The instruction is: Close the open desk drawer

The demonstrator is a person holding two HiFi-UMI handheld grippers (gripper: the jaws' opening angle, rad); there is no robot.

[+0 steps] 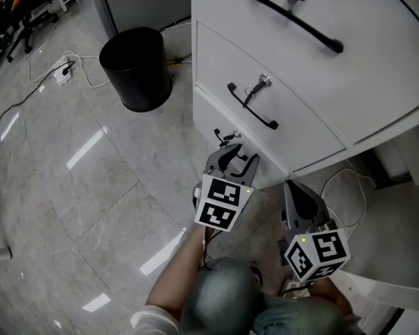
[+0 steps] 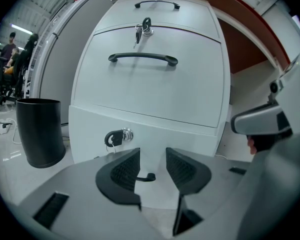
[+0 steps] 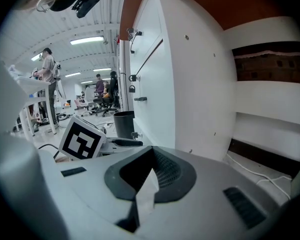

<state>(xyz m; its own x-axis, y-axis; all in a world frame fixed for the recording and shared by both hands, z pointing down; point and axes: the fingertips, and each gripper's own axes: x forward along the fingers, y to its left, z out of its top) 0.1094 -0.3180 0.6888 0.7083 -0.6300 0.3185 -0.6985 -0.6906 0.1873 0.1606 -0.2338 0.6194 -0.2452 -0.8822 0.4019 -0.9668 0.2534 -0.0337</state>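
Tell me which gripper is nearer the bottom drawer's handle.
Left. The left gripper is right at the bottom drawer's handle, jaws apart with the handle's end between them. The right gripper sits off to the side, past the cabinet corner, jaws together.

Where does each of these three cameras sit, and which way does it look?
Head view: on the person's head, facing steeply down at the cabinet, black bin, left gripper and right gripper; a forearm and knees show.
Left gripper view: on the left gripper, facing the cabinet's drawer fronts; its open jaws show.
Right gripper view: on the right gripper, looking along the cabinet's side; its shut jaws show.
Shared: all three see the cabinet and black bin.
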